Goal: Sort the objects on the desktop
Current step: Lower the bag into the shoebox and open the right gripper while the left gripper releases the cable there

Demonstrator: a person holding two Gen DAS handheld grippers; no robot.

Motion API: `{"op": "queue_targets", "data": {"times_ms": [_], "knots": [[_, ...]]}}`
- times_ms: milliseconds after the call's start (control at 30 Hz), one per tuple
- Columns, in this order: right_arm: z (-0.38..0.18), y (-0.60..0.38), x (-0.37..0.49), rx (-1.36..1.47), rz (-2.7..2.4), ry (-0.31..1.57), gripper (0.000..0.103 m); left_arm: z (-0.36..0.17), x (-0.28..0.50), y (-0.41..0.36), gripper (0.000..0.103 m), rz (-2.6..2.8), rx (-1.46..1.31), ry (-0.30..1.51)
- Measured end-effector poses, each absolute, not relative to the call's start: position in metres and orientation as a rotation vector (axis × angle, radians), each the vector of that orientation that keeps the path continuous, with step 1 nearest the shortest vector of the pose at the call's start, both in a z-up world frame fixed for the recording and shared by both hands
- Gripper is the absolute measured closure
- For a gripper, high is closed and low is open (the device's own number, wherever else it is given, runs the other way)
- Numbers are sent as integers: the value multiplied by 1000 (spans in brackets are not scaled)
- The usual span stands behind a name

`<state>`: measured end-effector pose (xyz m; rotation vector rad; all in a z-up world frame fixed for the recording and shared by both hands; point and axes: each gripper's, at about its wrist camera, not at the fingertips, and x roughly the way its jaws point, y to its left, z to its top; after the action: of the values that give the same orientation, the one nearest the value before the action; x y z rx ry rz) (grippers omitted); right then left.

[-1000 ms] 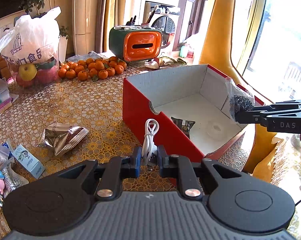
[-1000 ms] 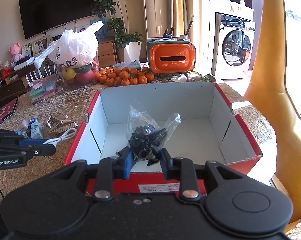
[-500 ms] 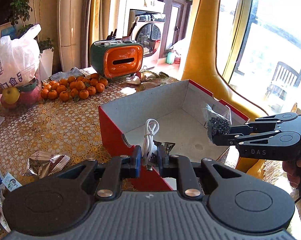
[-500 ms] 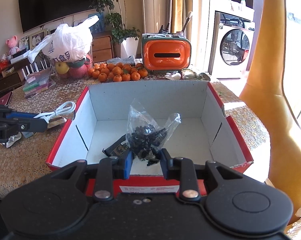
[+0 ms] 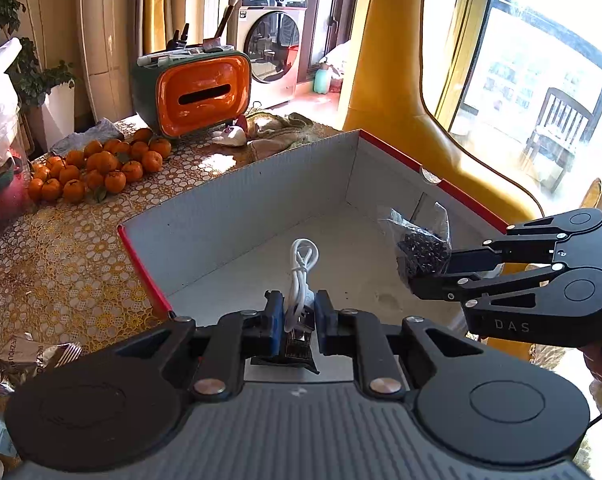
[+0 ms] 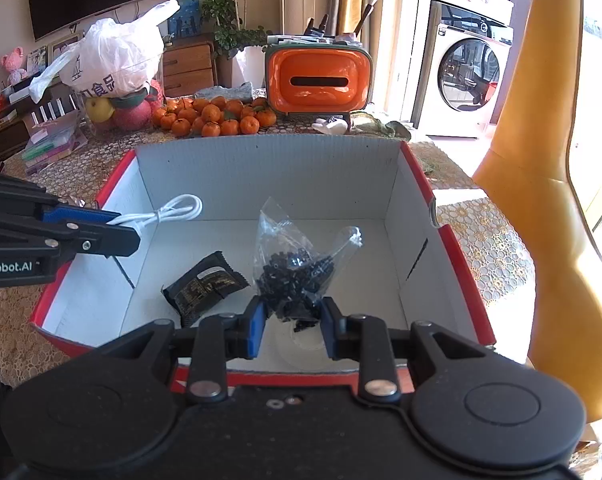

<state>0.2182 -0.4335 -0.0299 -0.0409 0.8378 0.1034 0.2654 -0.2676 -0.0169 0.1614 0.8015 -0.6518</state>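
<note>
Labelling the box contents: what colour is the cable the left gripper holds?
White cable, seen best in the right wrist view.

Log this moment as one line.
left gripper: shut on cable | right gripper: shut on bag | both over box

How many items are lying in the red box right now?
1: a black packet lies on the red box floor, front-left. The cable and bag of black bits hang gripped above it.
</note>
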Motion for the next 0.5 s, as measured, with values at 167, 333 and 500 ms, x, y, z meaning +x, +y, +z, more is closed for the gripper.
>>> {"op": "queue_targets", "data": {"times_ms": [167, 333, 500], "knots": [[-38, -439, 234, -41, 109, 879, 75, -27, 283, -291, 88, -650, 188, 840], [-46, -445, 250, -23, 107, 925, 75, -34, 296, -314, 88, -652, 232, 865], [-53, -448, 262, -40, 106, 975, 75, -41, 309, -330, 88, -645, 252, 892]]}}
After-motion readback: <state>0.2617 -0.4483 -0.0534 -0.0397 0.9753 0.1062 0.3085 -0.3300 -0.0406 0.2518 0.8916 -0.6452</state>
